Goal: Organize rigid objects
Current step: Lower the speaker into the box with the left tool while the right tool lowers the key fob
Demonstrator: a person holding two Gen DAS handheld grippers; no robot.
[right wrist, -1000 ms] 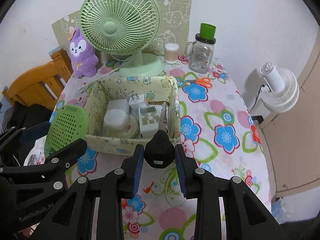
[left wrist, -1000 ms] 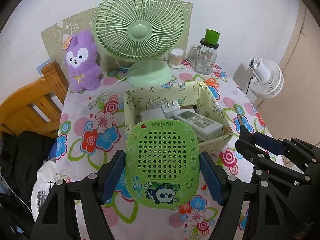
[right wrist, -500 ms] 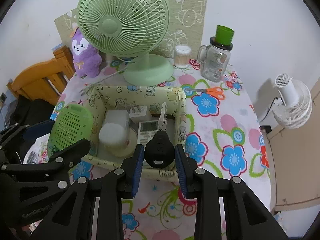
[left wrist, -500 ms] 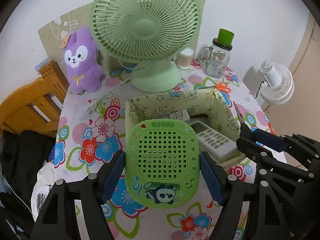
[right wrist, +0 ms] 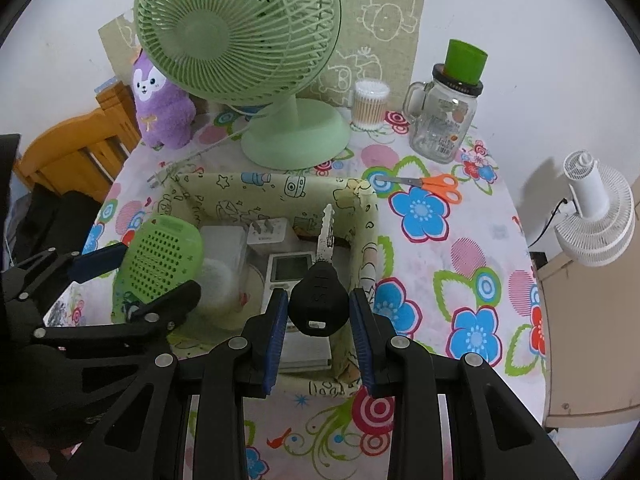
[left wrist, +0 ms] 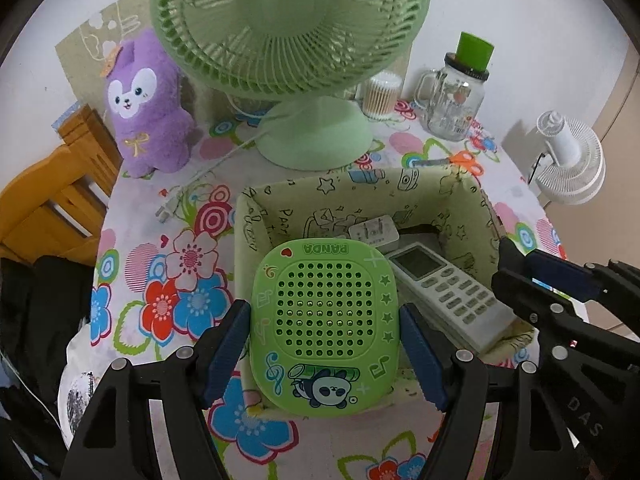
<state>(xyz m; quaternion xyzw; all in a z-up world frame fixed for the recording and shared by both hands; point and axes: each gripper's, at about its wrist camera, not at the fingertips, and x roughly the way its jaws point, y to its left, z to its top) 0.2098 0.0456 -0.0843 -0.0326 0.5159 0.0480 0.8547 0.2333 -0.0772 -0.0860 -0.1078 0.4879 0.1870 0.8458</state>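
Box [right wrist: 362, 216], the printed fabric bin on the flowered worktop [right wrist: 472, 240], lies straight ahead of and below both pairs of fingers, and that is what the drop turns on. The left gripper [left wrist: 324, 344] is clamped on the two side edges of a green panda case [left wrist: 326, 312], held flat-face to the camera with its long axis running forward toward the fan [left wrist: 288, 24]; in the left view the case overlaps the box's near-left part, its far edge just short of a white plug [left wrist: 374, 232] and beside the remote [left wrist: 444, 288] already inside. The right gripper [right wrist: 318, 308] is pinched tight on the black head of a key [right wrist: 320, 296], blade pointing forward over the box's right half, above the remote. Each hand seems equally near; the key looks better centred over the opening, while the case may need to go a little farther in to clear the near wall.

Against the frame a second ago, the box sits lower and closer under both tools, the fan looms larger, and the scissors [right wrist: 432, 184] have slid nearer; both grips look unchanged.
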